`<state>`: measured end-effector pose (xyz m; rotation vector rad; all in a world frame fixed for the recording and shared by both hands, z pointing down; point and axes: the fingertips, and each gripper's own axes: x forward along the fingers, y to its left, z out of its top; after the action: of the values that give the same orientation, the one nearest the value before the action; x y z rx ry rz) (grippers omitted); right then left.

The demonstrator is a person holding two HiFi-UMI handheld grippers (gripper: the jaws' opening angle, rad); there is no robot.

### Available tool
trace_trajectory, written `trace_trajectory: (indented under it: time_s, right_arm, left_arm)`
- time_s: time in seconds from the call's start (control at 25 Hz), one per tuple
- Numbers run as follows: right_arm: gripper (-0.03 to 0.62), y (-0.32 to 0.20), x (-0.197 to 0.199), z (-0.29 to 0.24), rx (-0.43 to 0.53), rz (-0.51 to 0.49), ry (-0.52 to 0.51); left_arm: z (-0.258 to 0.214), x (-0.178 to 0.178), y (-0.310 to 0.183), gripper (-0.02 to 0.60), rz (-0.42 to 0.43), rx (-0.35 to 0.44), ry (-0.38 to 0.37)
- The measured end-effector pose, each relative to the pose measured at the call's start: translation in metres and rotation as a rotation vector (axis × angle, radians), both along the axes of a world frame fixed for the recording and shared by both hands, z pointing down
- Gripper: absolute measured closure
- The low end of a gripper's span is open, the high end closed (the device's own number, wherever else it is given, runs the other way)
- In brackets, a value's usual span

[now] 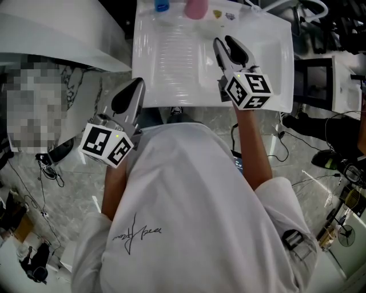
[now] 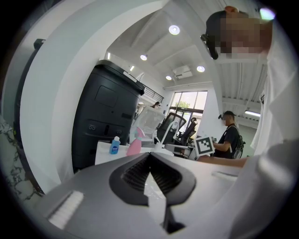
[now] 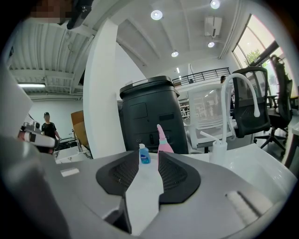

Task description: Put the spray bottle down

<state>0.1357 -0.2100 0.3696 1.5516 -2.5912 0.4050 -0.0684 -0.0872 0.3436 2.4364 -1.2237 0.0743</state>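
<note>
Standing whole beyond the right claw (image 3: 148, 161), half-open, empty, the spray bottle (image 3: 164, 142) is cropped overhead.

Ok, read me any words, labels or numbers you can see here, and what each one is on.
Nothing here reads clearly.
Dark script on the white shirt: a signature-like scrawl, not legible.
Label on the small blue bottle: too small to read.
Stickers on the white sink: too small to read.
Marker cubes: black-and-white square patterns, no letters.

Two bottles (image 1: 196, 7) (image 1: 162, 6), two tools (image 1: 136, 87) (image 1: 224, 43), one sink (image 1: 269, 68)
</note>
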Motion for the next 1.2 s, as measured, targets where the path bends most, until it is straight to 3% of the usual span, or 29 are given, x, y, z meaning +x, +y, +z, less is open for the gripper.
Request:
trace_trajectory:
  time_s: [0.64,1.2]
  right_arm:
    - [0.535,0.041,0.004,0.004,-0.053,-0.016,-0.018]
    - [0.546,0.061,0.007,0.008,-0.085,-0.05,-0.023]
  left_arm:
    - [0.009,0.003,0.005,0.577,-0.016,-0.006,0.015]
    - [0.009,0.009,0.002,0.577,-0.03,-0.007,0.015]
